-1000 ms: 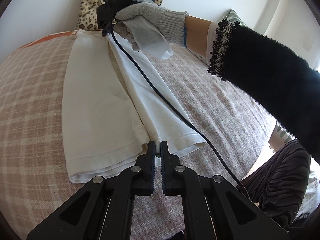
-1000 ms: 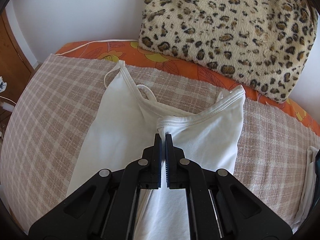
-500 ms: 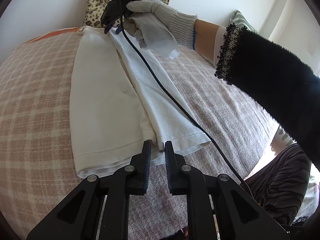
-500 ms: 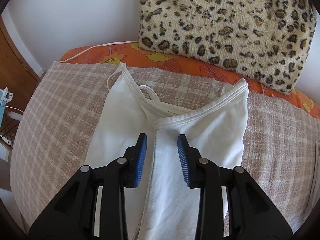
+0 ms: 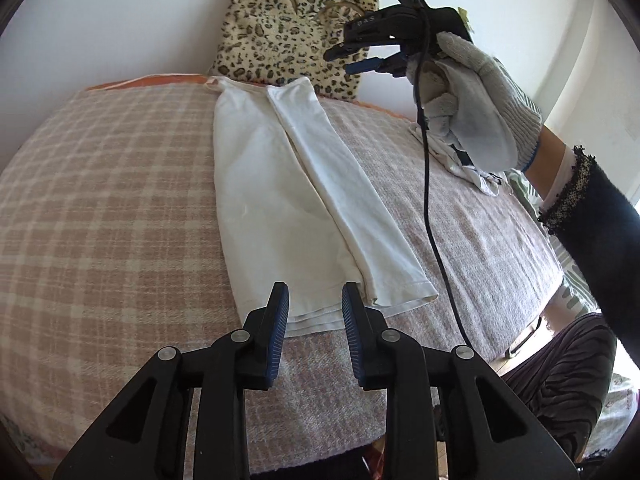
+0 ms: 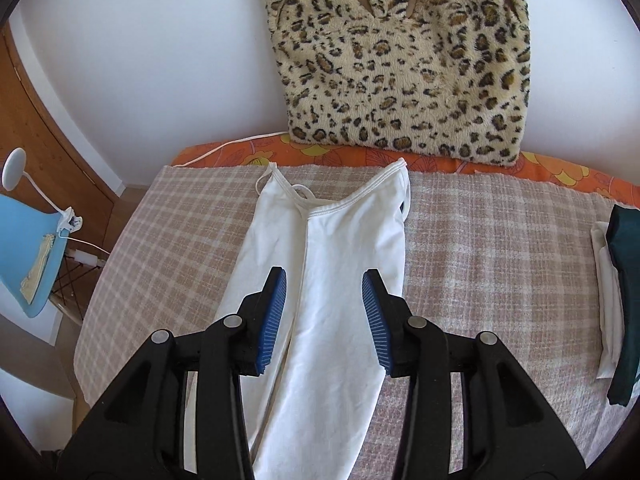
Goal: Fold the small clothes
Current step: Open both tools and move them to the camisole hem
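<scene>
White camisole top (image 5: 288, 204) lying flat on a beige plaid blanket (image 5: 104, 216) that covers the bed, its shoulder straps toward the leopard-print cushion (image 5: 288, 28) at the wall and its hem toward the near edge. The right-hand side panel of the garment is folded lengthwise over the middle, forming a long narrow flap whose inner edge runs down the centre of the body; the left portion lies single and uncovered. Left gripper (image 5: 314, 304): black fingers with blue ribbed pads, jaws opening, positioned just above the hem with nothing clamped between them; the hem edge is visible through the gap. Right gripper (image 6: 324, 304): jaws parted, empty, raised clear of the camisole with the folded flap visible between and beyond the pads. In the left wrist view the same right gripper (image 5: 362, 60) appears lifted in front of the cushion, carried by a hand in a grey knit work glove (image 5: 480, 108), with a dark fuzzy sleeve (image 5: 600, 232) behind the wrist and a black cable (image 5: 430, 208) hanging from the tool down across the blanket. Beyond the blanket's far edge an orange floral sheet (image 6: 540, 166) is exposed. At the right margin of the right wrist view, a stack of folded white cloth (image 6: 606, 296) lies with a dark green garment (image 6: 626, 280) on it, well apart from the camisole. At the left, a blue chair (image 6: 28, 248) stands beside the bed with a white clip lamp (image 6: 14, 168) attached.
</scene>
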`<state>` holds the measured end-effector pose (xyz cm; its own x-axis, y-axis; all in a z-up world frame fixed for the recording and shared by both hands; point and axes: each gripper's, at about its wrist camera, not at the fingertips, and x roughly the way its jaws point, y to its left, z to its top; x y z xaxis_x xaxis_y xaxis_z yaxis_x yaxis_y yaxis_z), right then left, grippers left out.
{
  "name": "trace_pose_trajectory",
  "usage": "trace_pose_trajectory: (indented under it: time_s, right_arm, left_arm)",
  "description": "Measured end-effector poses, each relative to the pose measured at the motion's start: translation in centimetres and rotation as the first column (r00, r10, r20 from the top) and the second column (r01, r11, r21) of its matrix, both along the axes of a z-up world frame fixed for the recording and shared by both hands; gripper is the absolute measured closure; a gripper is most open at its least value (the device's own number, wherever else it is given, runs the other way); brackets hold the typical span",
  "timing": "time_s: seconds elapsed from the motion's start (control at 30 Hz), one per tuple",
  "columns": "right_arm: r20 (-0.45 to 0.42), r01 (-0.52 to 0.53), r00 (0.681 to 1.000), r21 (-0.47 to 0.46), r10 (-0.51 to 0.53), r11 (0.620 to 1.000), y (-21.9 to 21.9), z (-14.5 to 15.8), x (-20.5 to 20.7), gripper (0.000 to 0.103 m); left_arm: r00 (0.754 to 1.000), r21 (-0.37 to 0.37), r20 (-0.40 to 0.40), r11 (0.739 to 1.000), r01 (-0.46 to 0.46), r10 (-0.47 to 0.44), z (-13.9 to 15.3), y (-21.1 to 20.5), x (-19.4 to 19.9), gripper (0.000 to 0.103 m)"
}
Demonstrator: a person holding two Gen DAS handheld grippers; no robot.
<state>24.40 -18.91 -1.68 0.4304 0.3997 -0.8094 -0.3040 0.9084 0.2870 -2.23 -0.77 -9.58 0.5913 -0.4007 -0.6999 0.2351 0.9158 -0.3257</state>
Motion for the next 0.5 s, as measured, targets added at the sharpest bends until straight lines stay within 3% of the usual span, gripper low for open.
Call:
trace_pose_trajectory:
  time_s: [0.27,0.5]
  right_arm:
    - [-0.094,-0.023,0.995,-0.034,0.020,0.999,-4.0,-2.5,-10.7,0.061]
    - [-0.213,-0.051,0.976,-0.017,0.046,0.999,-4.7,-5.8,-17.4,0.061]
  left_arm:
    - [0.982,-0.139,-0.145,0.981,-0.137,0.117,-2.4,4.4,1.0,0.077]
    - [0.987,-0.147,-0.129,0.982,-0.119,0.100,-1.9,2.9,1.6,0.062]
